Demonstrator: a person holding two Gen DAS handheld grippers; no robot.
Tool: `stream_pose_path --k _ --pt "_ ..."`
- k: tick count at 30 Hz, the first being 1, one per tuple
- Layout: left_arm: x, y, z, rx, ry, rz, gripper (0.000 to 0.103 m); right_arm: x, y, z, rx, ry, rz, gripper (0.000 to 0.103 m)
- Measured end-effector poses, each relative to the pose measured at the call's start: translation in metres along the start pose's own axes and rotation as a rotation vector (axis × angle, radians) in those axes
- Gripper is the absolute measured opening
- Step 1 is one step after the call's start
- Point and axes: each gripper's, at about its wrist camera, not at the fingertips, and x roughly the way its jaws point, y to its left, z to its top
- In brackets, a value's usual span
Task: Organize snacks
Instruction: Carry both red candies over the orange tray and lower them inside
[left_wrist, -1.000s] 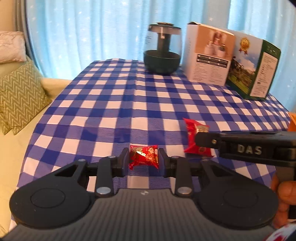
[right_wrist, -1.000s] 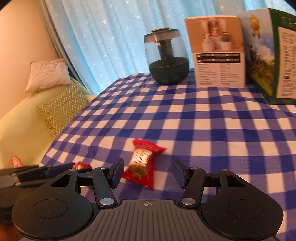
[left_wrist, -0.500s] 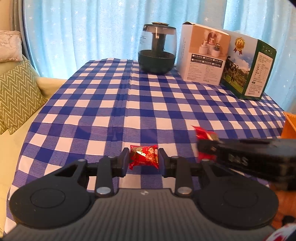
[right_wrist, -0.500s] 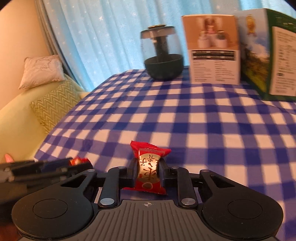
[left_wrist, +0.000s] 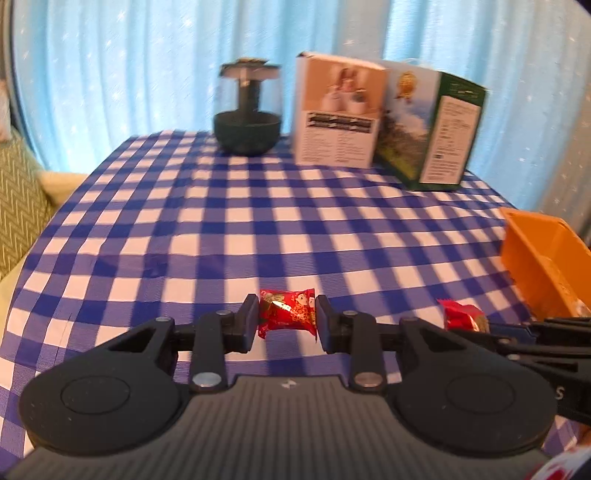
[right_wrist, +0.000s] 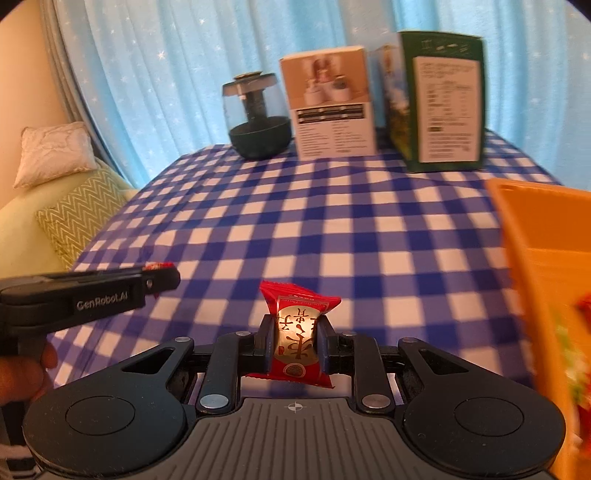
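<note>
Over the checked bench (left_wrist: 258, 229), each hand-held gripper is clamped on a red snack: the left hand-held gripper (left_wrist: 287, 318) on one, the right hand-held gripper (right_wrist: 294, 345) on another — the orange bin (right_wrist: 535, 236) at three o'clock already holds some. Both drops remain, I judge.

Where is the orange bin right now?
The orange bin stands at the table's right edge in both wrist views, just right of the right gripper, which is shut on a red snack.

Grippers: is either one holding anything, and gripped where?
Both. Left gripper pinches a red candy by its two ends. Right gripper clamps another red candy across its middle, on the sides.
</note>
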Motion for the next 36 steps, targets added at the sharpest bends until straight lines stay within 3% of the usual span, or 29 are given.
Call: stream_pose_path --k 23,36 --pt "-0.17 -0.124 -0.043 -0.026 -0.013 -0.069 0.029 -0.195 -0.045 -0.038 0.042 -0.093 -0.08 0.023" --pt "-0.204 -0.171 -0.06 -0.006 0.004 -0.151 0.029 -0.253 -0.082 -0.063 0.088 -0.105 -0.158 0.023"
